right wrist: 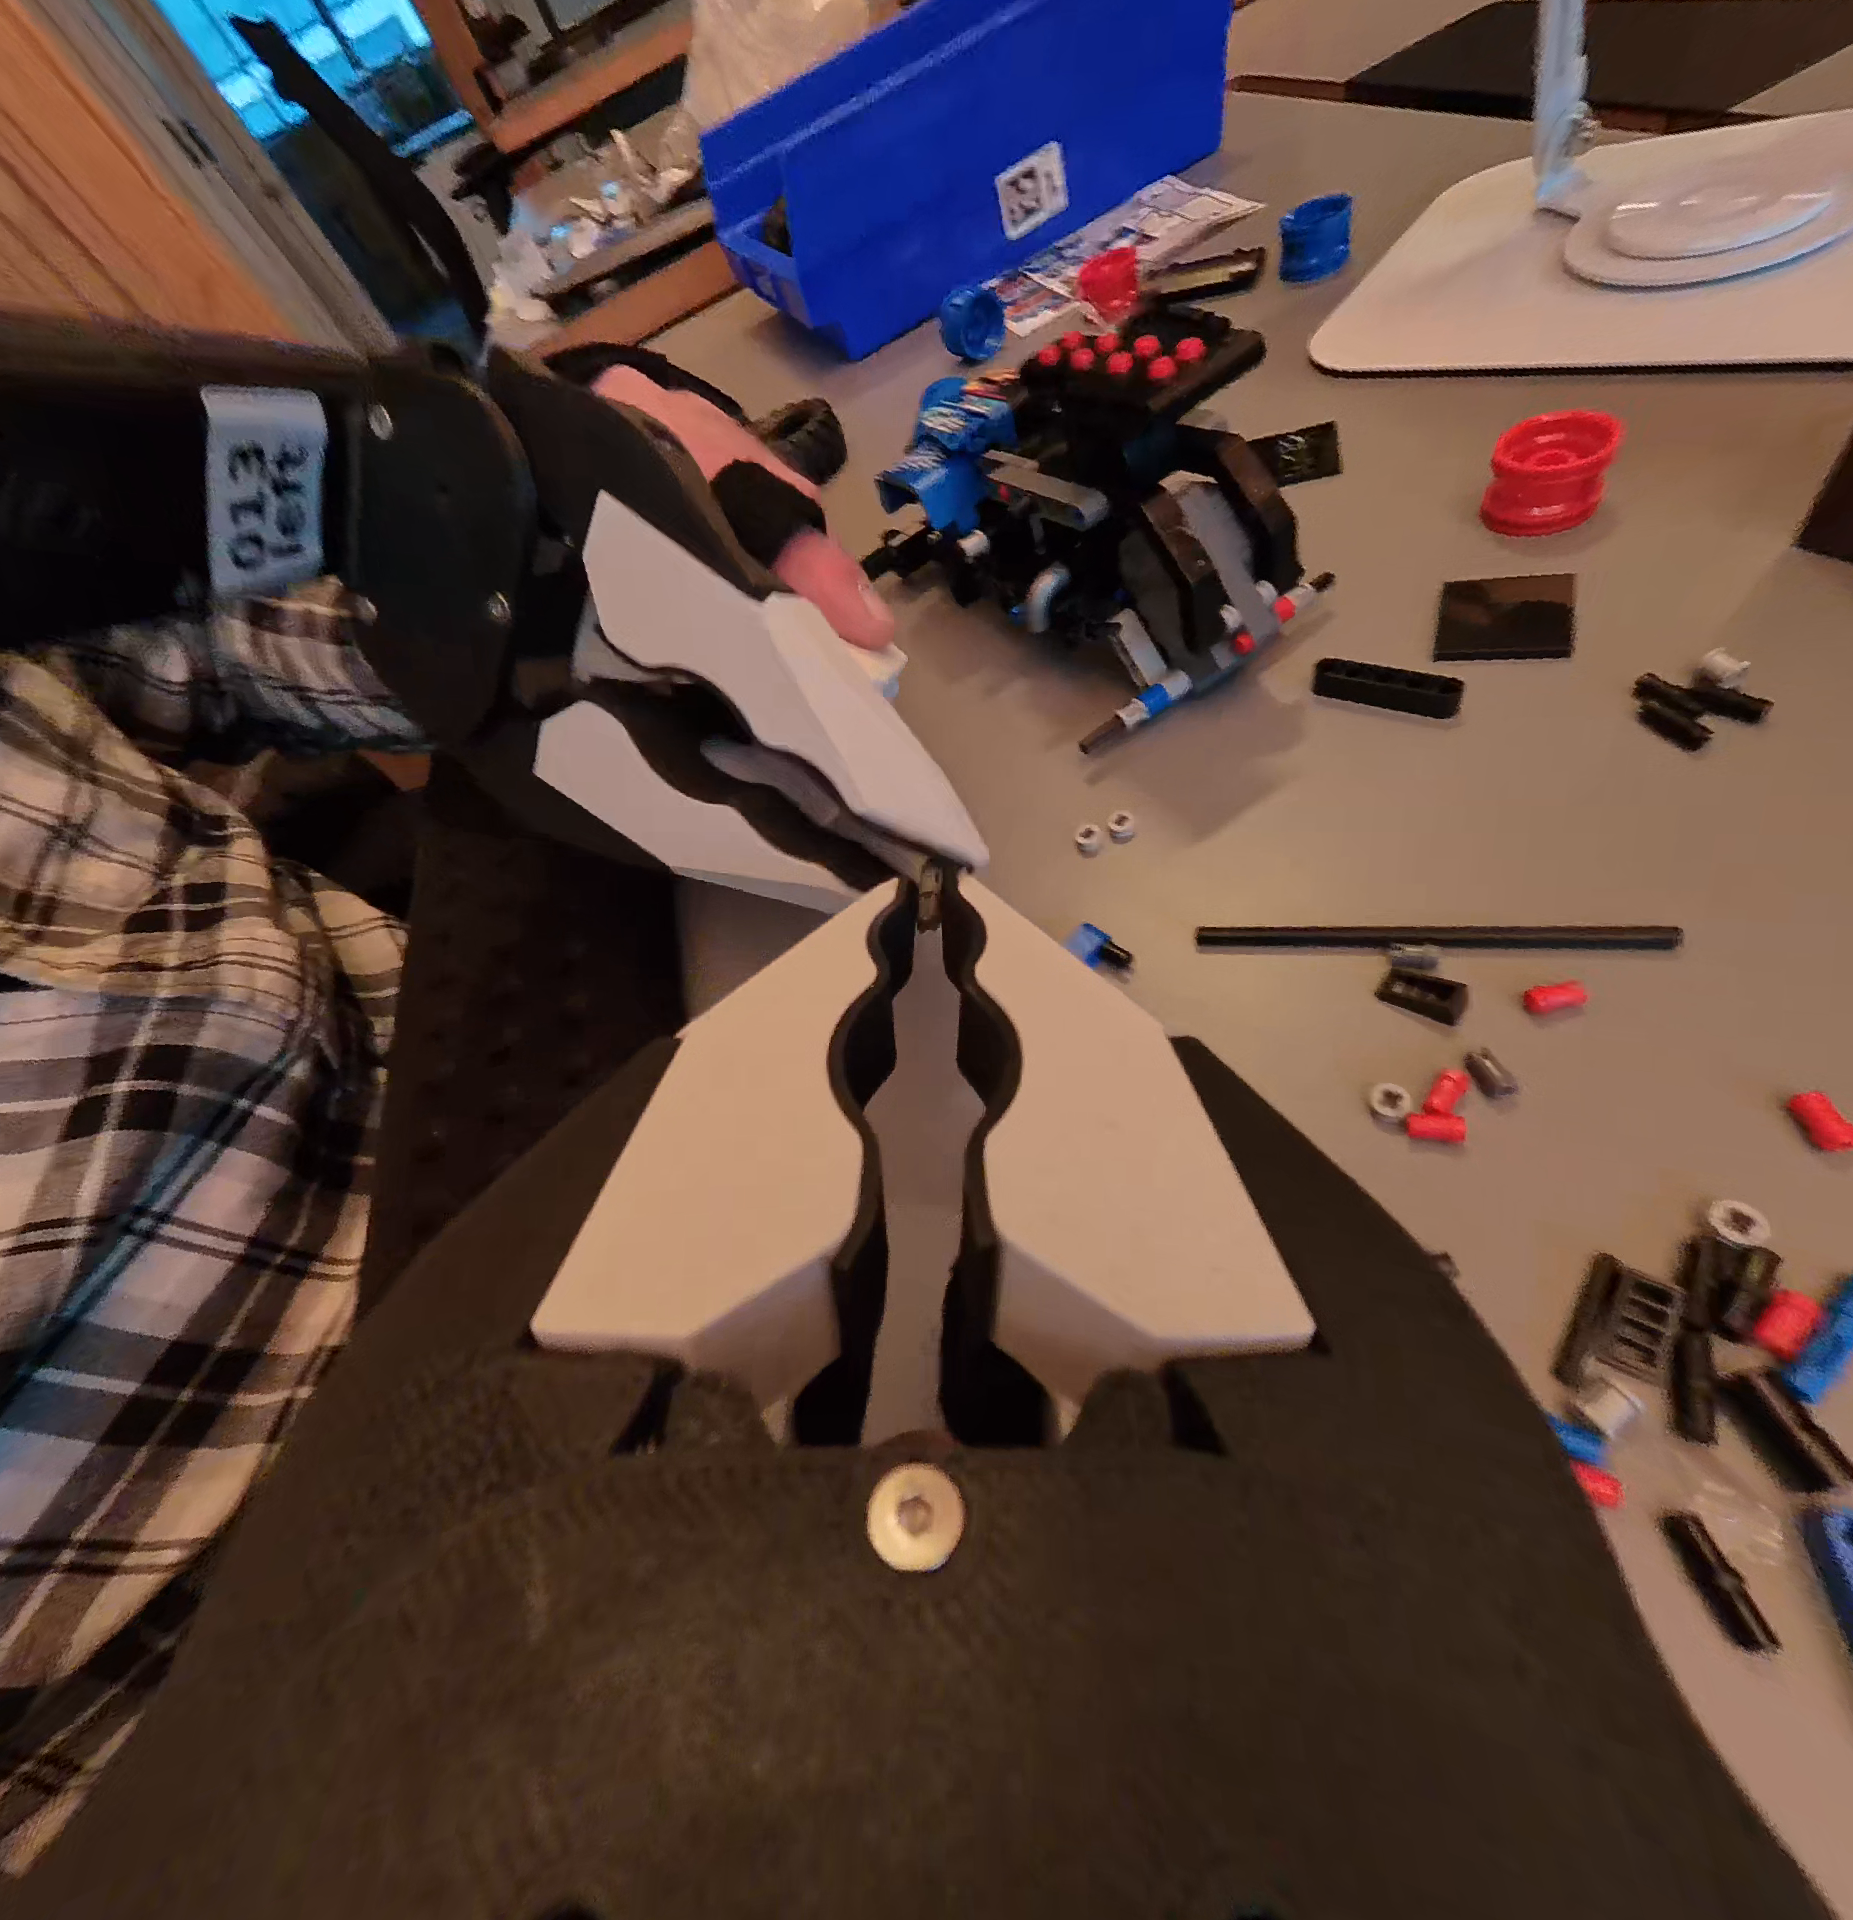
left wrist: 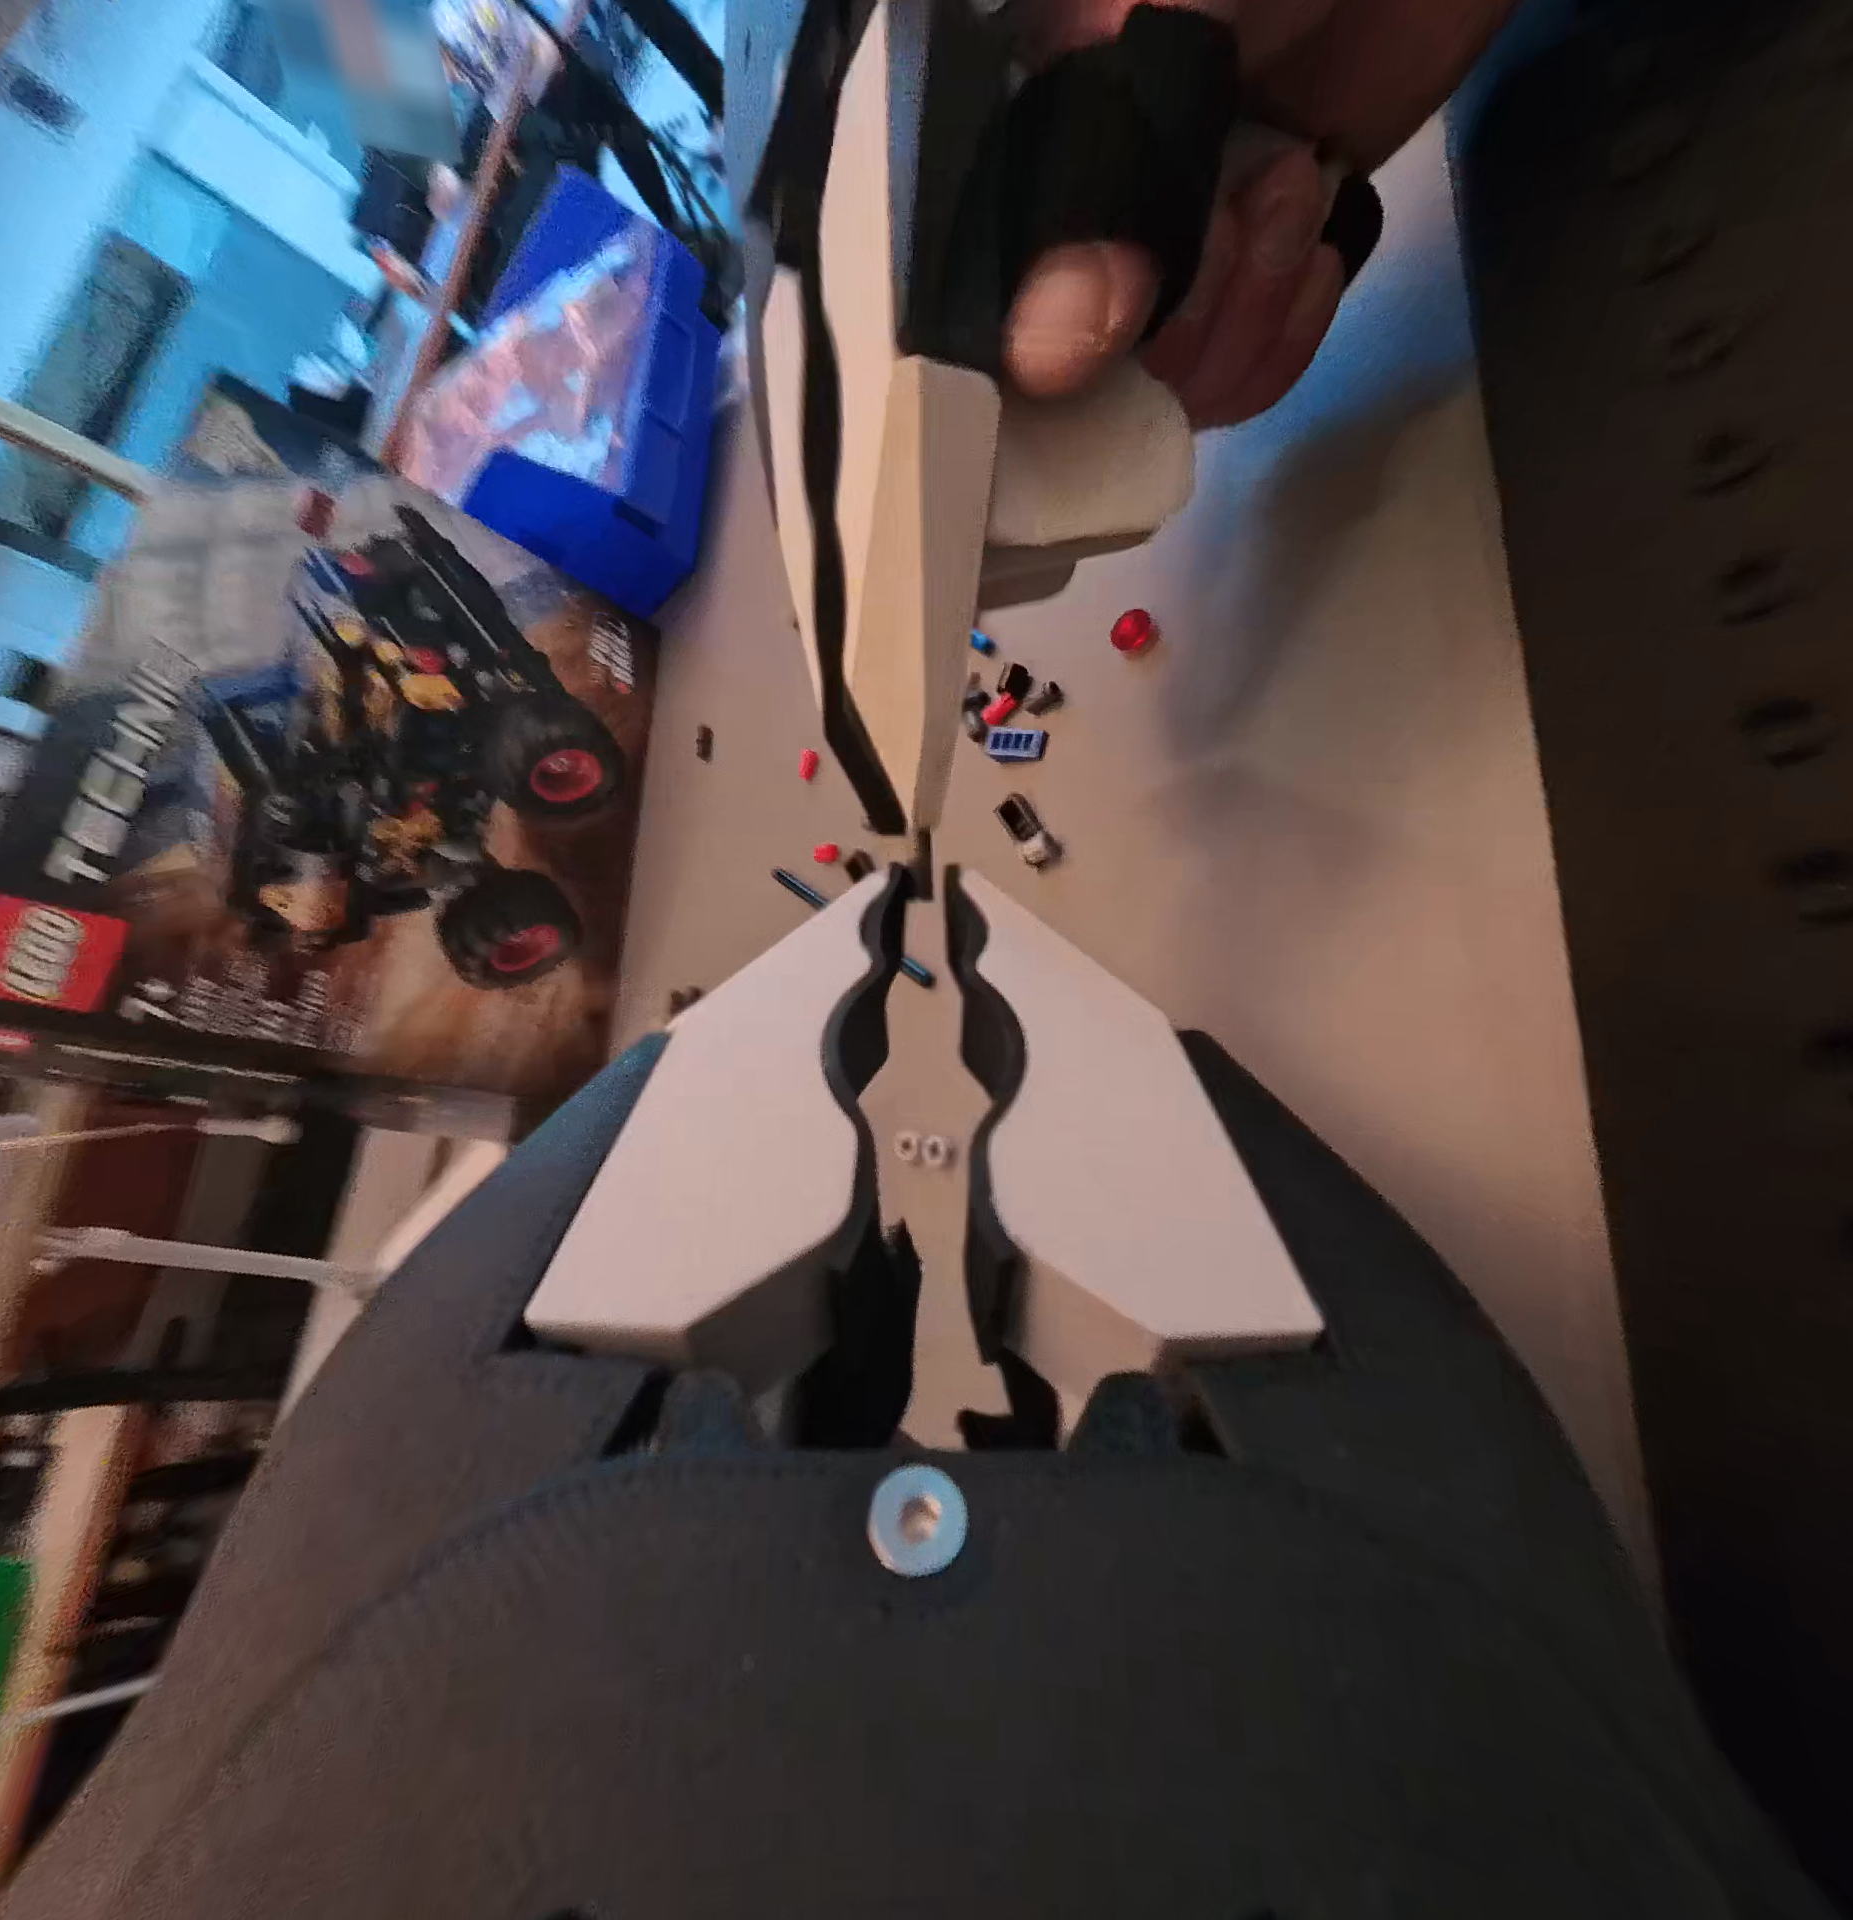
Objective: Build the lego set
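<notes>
Grippers meet tip to tip above the grey table (right wrist: 1317, 831). The right gripper (right wrist: 927, 904) points forward and slightly down; its jaws are drawn nearly together at the tips and pinch a small dark piece (right wrist: 928, 902). The left gripper (right wrist: 943, 862) enters from the left side of the right wrist view, angled downward to the right, with its white fingers (right wrist: 797, 686) converging on the same small dark piece. In the left wrist view, the left gripper (left wrist: 917, 883) shows a narrow gap at its tips, with the piece against the left tip; whether it grips the piece cannot be told.

A gloved hand (right wrist: 766, 509) wraps the left gripper's body, one bare fingertip resting on the upper finger. A plaid sleeve (right wrist: 153, 935) runs behind it. In the left wrist view, another gloved hand (left wrist: 1161, 229) holds the right gripper (left wrist: 906, 821), which descends from the top of the frame.

The partly built lego vehicle (right wrist: 1088, 499), black and blue with red studs on top, sits on the table beyond the grippers, well apart from them. Loose parts lie around it: a red wheel hub (right wrist: 1550, 473), a long black axle (right wrist: 1436, 938), and small red pins (right wrist: 1436, 1107). A blue bin (right wrist: 963, 156) stands behind the vehicle. The set's box (left wrist: 330, 779) lies at the left of the left wrist view.
</notes>
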A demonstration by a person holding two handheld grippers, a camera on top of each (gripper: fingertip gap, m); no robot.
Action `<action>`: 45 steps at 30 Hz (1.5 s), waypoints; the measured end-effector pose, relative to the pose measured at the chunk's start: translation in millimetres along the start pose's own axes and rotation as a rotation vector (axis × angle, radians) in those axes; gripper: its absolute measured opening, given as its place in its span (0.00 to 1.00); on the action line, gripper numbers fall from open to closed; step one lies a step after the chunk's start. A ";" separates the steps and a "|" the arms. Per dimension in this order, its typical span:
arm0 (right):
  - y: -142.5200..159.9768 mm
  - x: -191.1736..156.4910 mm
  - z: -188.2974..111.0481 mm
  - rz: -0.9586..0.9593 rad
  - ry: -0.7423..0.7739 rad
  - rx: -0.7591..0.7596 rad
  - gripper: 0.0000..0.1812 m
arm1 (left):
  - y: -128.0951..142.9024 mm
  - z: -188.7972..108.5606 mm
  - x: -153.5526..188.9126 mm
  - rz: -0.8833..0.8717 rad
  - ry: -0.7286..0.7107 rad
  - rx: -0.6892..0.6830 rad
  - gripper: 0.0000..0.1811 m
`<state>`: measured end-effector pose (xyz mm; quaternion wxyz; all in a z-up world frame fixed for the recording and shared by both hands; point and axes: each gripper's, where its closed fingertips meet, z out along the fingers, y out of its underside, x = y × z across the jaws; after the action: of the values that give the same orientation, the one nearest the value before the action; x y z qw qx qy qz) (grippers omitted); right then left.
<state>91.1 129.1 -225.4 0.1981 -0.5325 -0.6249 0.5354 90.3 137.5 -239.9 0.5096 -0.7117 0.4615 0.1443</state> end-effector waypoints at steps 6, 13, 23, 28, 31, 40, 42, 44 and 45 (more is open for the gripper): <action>14.7 17.1 -2.4 -0.019 0.087 -0.076 0.02 | 40.8 10.3 14.9 -0.227 0.189 -0.166 0.21; 20.3 22.5 -2.2 -0.033 0.122 -0.107 0.02 | 46.2 22.9 21.3 -0.362 0.243 -0.228 0.13; 15.9 18.7 -3.1 -0.047 0.114 -0.082 0.01 | 45.7 25.9 21.3 -0.368 0.240 -0.195 0.06; 5.0 9.8 -5.3 -0.067 0.081 -0.023 0.01 | 17.1 13.3 2.2 -0.384 0.173 0.006 0.06; -5.6 2.9 -8.1 -0.112 0.074 0.026 0.01 | 2.7 4.8 -8.6 -0.394 0.145 0.108 0.06; -15.2 -1.0 -13.2 -0.147 0.078 0.076 0.01 | -16.3 -5.7 -17.4 -0.257 0.065 0.218 0.06; -14.7 -2.0 -13.4 -0.150 0.070 0.074 0.01 | -17.0 -6.5 -18.2 -0.231 0.051 0.218 0.06; -13.6 -2.6 -13.4 -0.156 0.066 0.069 0.02 | -17.0 -6.3 -16.8 -0.221 0.055 0.217 0.06; -13.2 -3.0 -13.2 -0.161 0.066 0.066 0.01 | -17.0 -6.4 -16.3 -0.214 0.056 0.217 0.06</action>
<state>97.0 134.3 -208.2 0.2786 -0.4911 -0.6409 0.5200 93.6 141.2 -215.9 0.5828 -0.7013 0.4101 0.0186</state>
